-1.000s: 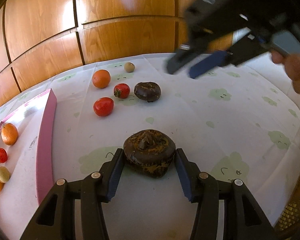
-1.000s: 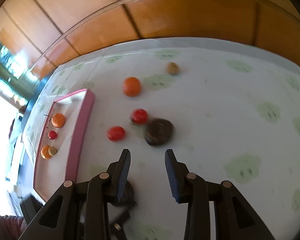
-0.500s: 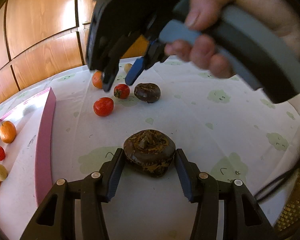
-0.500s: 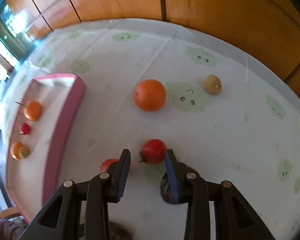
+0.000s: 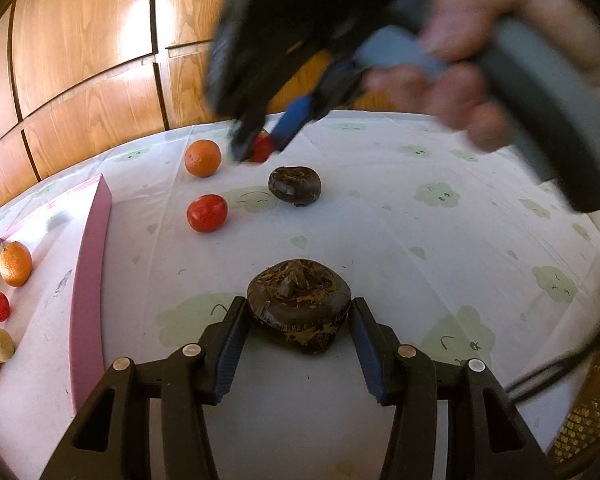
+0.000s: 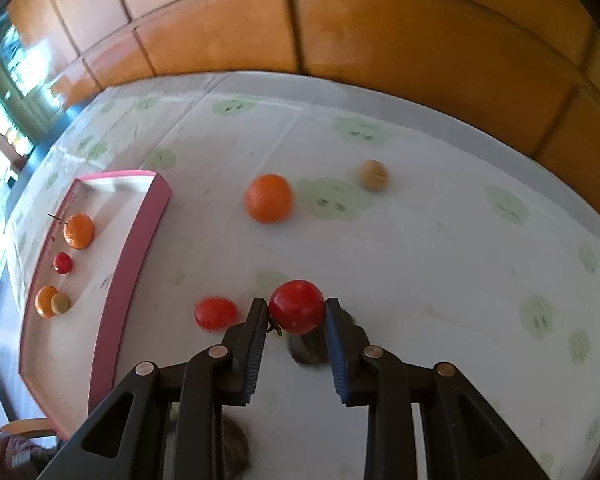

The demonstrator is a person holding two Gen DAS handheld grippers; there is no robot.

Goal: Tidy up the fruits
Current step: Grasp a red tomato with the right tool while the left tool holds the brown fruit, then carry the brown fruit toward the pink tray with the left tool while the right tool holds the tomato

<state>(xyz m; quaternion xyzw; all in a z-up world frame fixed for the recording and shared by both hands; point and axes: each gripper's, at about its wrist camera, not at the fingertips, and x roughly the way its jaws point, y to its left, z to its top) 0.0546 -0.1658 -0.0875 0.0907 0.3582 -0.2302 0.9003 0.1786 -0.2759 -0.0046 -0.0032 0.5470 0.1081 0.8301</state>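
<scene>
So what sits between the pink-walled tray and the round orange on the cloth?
Nothing: in the right wrist view only bare white tablecloth separates the pink-walled tray from the round orange.
</scene>
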